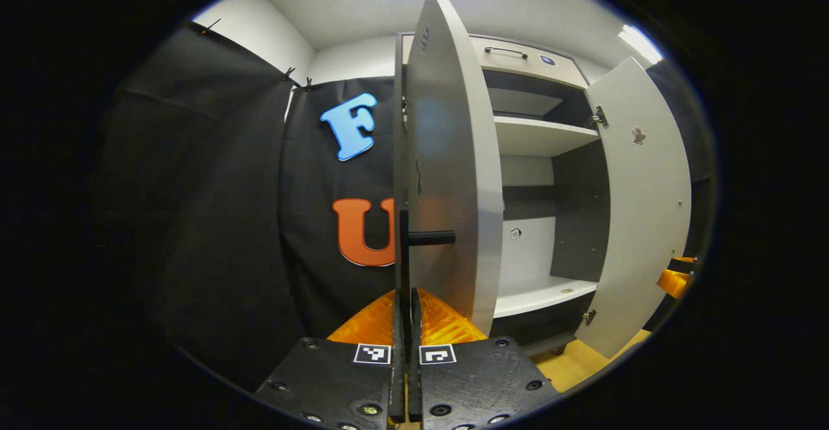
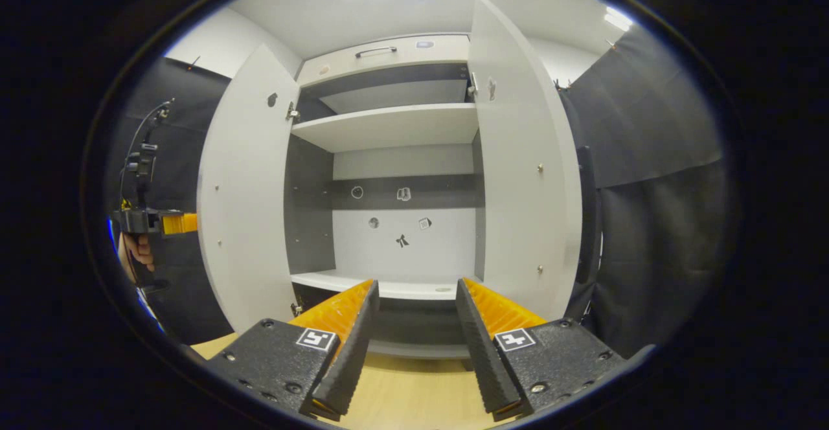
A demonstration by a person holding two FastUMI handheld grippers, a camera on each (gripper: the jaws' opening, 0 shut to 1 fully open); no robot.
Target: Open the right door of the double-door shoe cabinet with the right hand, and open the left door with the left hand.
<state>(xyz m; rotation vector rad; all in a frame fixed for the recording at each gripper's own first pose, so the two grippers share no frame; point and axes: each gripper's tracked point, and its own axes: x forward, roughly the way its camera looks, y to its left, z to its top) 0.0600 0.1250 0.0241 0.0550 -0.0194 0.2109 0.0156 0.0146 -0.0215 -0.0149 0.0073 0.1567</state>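
1. In the left gripper view, the left gripper [image 1: 406,326] has its fingers drawn nearly together around the thin vertical bar of the left door's handle [image 1: 405,248], which runs up between them. Whether both fingers truly press on it I cannot tell, though the gap looks no wider than the bar.
2. Just beyond the handle, the left door [image 1: 453,177] stands edge-on to this gripper, its long axis upright, swung well out from the shoe cabinet [image 1: 531,135]. The handle's short post sticks out sideways from the door face.
3. In the right gripper view, the right gripper [image 2: 414,313] is wide open and holds nothing. It points straight into the cabinet's open middle, above the wooden floor [image 2: 414,391].
4. To that gripper's right, the right door [image 2: 524,171] is already swung out, with its dark handle [image 2: 586,216] showing past the door's outer edge.
5. Farther off, beside the left door as seen from the right gripper view, a hand [image 2: 137,252] holds the other gripper.
6. Judgement: both doors look open. The left gripper is the nearer to its door, and the likely move is to let go and draw back along the handle's post, where the room beside the door looks free.
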